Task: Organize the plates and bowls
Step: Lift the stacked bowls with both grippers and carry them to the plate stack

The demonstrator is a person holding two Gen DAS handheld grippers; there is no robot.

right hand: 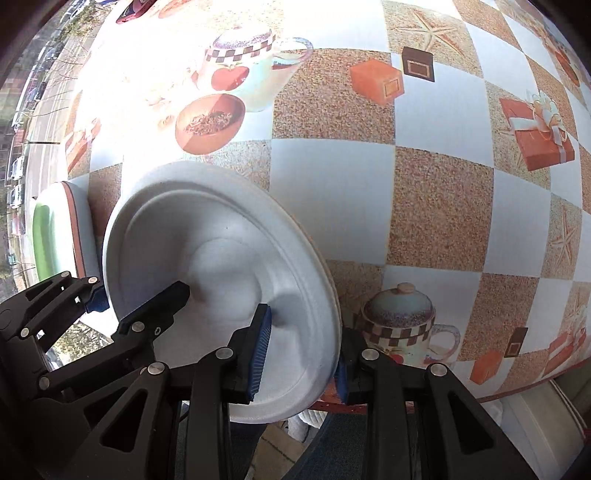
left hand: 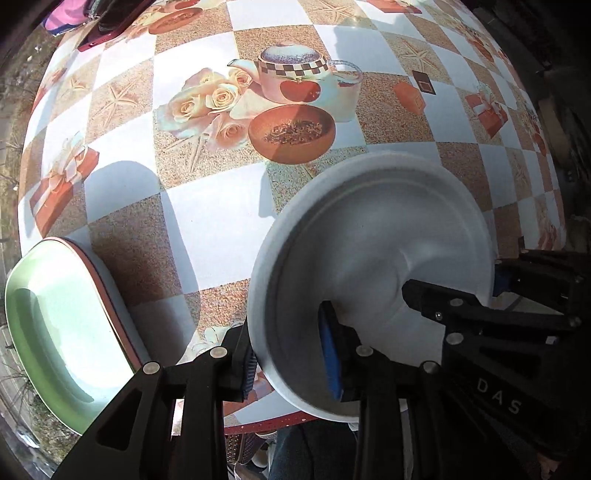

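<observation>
A white foam plate [left hand: 373, 236] is held tilted above the table's near edge. My left gripper [left hand: 291, 358] has its fingers on either side of the plate's left rim. My right gripper [right hand: 304, 350] has its fingers on either side of the plate's [right hand: 221, 251] right rim. Each gripper shows in the other's view: the right one at the plate's right side in the left wrist view [left hand: 461, 295], the left one at its left side in the right wrist view [right hand: 140, 299]. A green plate [left hand: 62, 321] lies on a stack at the table's left edge, also in the right wrist view [right hand: 44, 236].
The round table [left hand: 221, 221] has a checkered cloth printed with teapots, bowls, roses and gift boxes. A dark red phone [left hand: 107, 33] and pink items lie at the far left. The table's near edge [left hand: 258, 428] runs just under the plate.
</observation>
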